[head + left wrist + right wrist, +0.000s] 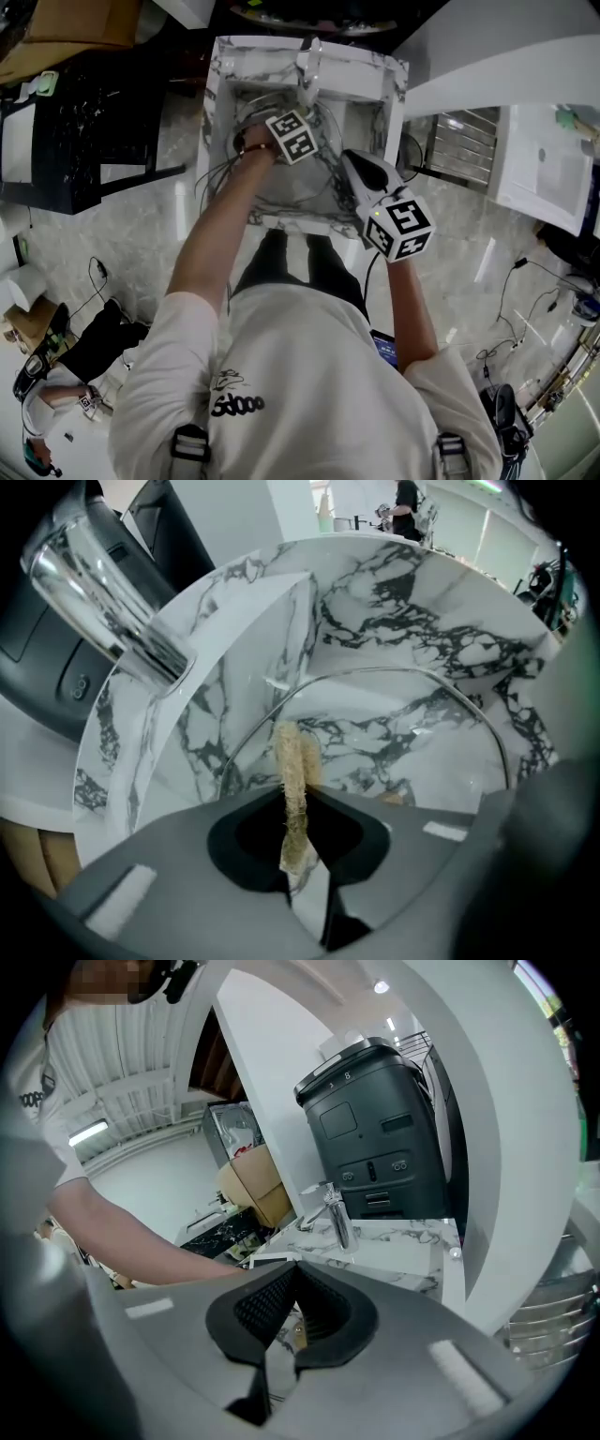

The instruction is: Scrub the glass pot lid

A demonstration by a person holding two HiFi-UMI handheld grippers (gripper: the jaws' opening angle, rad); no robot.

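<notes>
Left claw [292, 799] is pinching a loofah [289, 752] over the glass pot lid [403, 733]. Right claw [292, 1271] is sitting clenched, empty. Firm, overlapping strokes are probably serving best.

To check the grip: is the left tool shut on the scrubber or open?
Shut: the left tool pinches the beige scrubber upright between its pads.

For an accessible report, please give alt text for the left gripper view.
The left gripper, jaws shut, holds a tan scrubber strip before a glass lid tilted in a marble sink; a chrome faucet stands upper left.
</notes>
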